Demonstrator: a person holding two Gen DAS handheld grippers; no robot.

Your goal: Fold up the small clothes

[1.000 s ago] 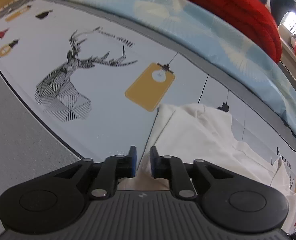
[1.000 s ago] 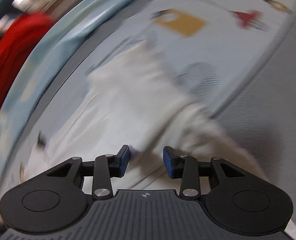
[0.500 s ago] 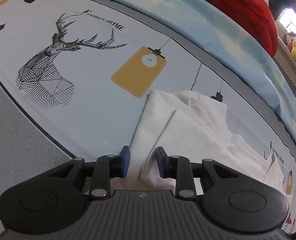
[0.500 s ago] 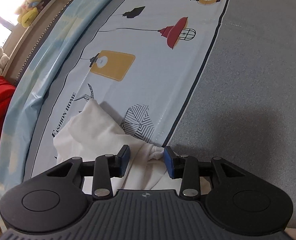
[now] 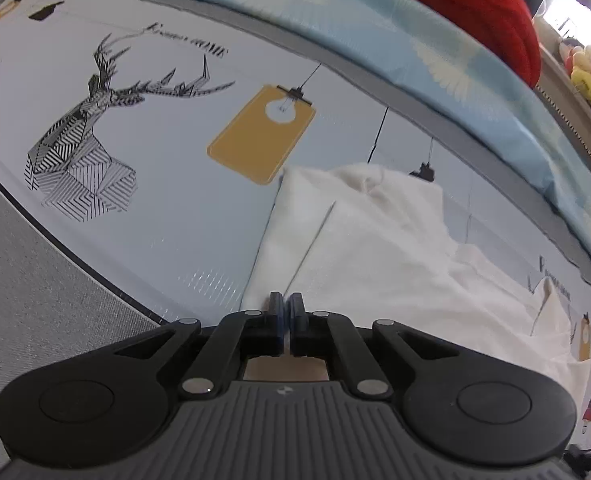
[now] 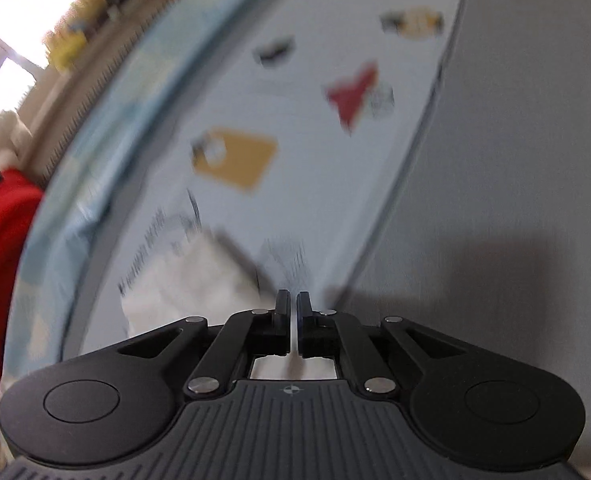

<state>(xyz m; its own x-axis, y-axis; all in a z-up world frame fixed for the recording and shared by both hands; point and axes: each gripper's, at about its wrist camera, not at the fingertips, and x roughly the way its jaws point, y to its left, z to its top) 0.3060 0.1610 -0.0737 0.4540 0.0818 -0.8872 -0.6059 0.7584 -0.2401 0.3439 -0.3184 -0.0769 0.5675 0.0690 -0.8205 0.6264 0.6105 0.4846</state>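
left wrist view: left gripper [image 5: 286,307] clenched, jaws nearly together on the near edge of the white garment [image 5: 379,248]; a thin bit of cloth seems pinched between the pads, looks like a grasp
garment from left fingers: spreads ahead and off to the right; straight side edge runs away from the fingertips, so long axis goes forward from them
surface, left: printed mat [image 5: 167,216] under the cloth; yellow tag print [image 5: 261,136] ahead-left of the fingers, beyond the garment's far corner
right wrist view: heavy motion blur; right gripper [image 6: 293,305] clenched, narrow slit between jaws, white shows through it, probably cloth held but not certain
garment from right fingers: white garment [image 6: 183,280] lies ahead-left, touching the fingertips; grey surface [image 6: 515,200] to the right
key relation: both grippers sit on the near edge, cloth extends away from both; judgement: fold goes forward over the far part
nearer hand: cannot tell
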